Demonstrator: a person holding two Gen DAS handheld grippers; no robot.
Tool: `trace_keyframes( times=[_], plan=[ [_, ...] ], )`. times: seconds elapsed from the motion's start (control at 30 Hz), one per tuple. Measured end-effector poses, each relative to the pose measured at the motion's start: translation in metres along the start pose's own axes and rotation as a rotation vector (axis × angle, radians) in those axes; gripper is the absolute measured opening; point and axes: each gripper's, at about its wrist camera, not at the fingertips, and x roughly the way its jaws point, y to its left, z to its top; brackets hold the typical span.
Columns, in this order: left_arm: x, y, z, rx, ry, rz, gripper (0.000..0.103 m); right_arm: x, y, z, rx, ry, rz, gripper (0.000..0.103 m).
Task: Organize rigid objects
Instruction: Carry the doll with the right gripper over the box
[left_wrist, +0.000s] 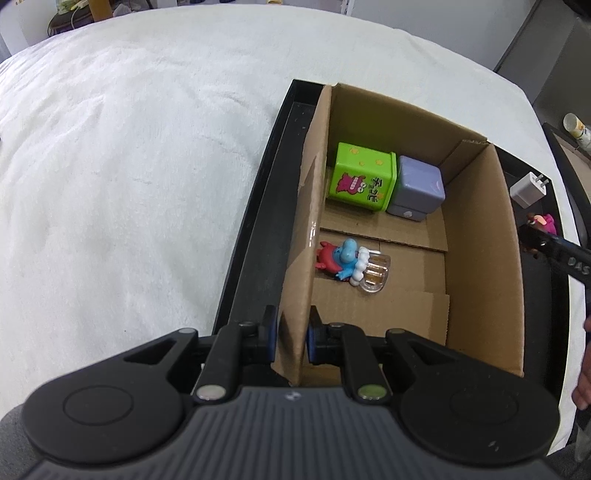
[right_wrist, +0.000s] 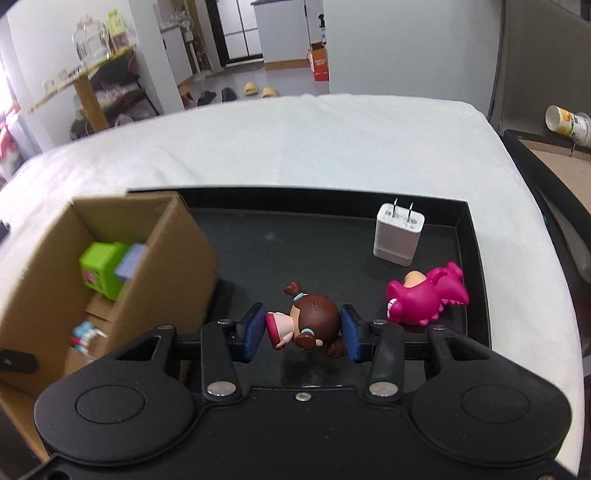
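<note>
A cardboard box (left_wrist: 480, 236) stands in a black tray (left_wrist: 258, 236) on a white cloth. In it are a green cube (left_wrist: 360, 177), a lilac cube (left_wrist: 417, 188) and a small blue and red figure on a clear base (left_wrist: 351, 264). My left gripper (left_wrist: 290, 334) is shut on the box's left wall. My right gripper (right_wrist: 303, 330) is shut on a brown-haired girl figurine (right_wrist: 308, 319), above the tray floor (right_wrist: 295, 236). A pink dinosaur figure (right_wrist: 424, 293) and a white charger plug (right_wrist: 397, 236) lie on the tray to the right of it.
The box (right_wrist: 110, 266) shows at the left of the right wrist view, blurred. A white cloth (left_wrist: 129, 166) covers the table. A tipped paper cup (right_wrist: 569, 123) lies on a side surface at the far right. Shelves and shoes stand in the room behind.
</note>
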Motion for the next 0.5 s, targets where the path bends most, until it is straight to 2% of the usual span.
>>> trace_keyframes(
  times=[0.13, 0.5],
  plan=[
    [-0.004, -0.001, 0.0, 0.01, -0.014, -0.008, 0.014, -0.016, 0.003, 0.002, 0.02, -0.021, 0.016, 0.043],
    [-0.005, 0.006, -0.005, 0.009, -0.027, -0.038, 0.014, -0.049, 0.02, 0.007, -0.012, -0.029, -0.021, 0.043]
  ],
)
